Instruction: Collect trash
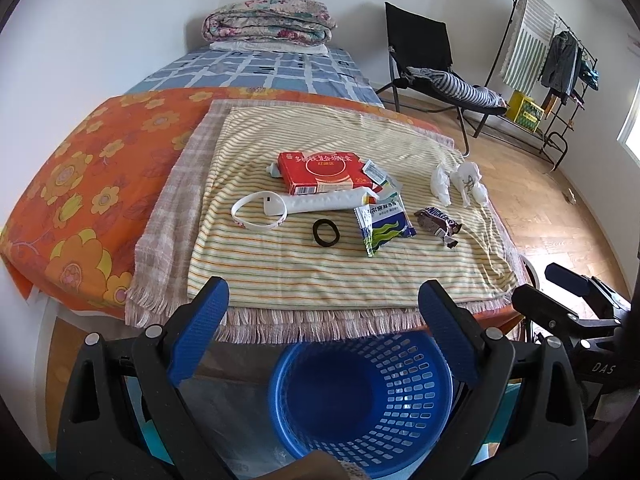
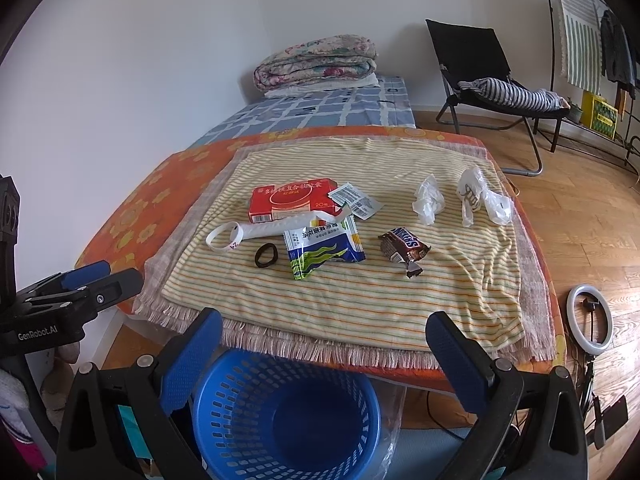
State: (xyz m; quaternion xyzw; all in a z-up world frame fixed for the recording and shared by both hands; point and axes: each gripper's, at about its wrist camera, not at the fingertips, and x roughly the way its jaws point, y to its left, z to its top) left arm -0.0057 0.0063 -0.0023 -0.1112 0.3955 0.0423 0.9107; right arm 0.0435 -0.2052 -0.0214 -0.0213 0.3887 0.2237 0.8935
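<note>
Blue basket (image 1: 360, 404) below; both tongs spread, empty.

A bed (image 1: 72, 184) with an orange flowered cover is carrying a fringed checked cloth (image 1: 172, 216), and a striped yellow towel (image 1: 304, 272) is lying on top of that cloth. At the far end, a folded flowered quilt (image 1: 268, 20) is resting on a white pillow (image 1: 264, 46) over the blue checked sheet (image 1: 256, 68). A blue basket (image 2: 280, 416) is standing on the floor below the near edge of the bed.

Two crumpled plastic bags (image 2: 430, 200), two snack wrappers (image 2: 323, 246), one red box (image 2: 292, 200), one blue basket (image 2: 286, 416).
</note>
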